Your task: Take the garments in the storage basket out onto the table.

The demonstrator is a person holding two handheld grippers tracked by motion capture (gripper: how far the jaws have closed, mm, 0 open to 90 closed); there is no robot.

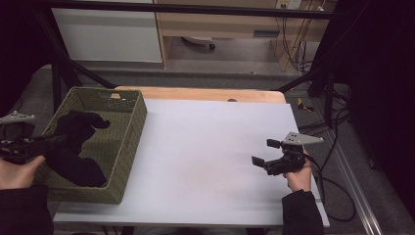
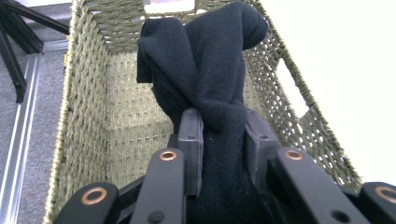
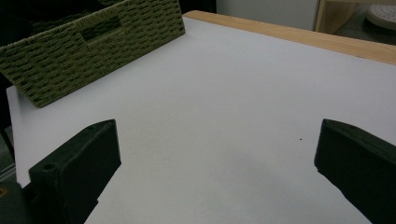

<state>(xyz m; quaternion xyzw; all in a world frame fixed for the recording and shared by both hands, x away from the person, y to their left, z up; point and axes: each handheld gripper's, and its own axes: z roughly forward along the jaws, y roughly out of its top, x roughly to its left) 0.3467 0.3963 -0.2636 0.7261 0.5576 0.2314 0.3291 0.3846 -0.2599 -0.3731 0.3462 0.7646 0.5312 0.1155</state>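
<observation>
Left gripper (image 2: 219,140): jaws clamped on a black cloth (image 2: 205,84), which bunches up between them and rises beyond the tips. The cloth lies inside the green woven basket (image 1: 129,142) at the left end of the white worktop (image 1: 205,152), one fold draped toward the basket's near wall. Right gripper (image 1: 266,152): held in the person's right hand (image 1: 299,177) above the right side of the worktop, jaws wide apart with nothing between them, well apart from the basket.
</observation>
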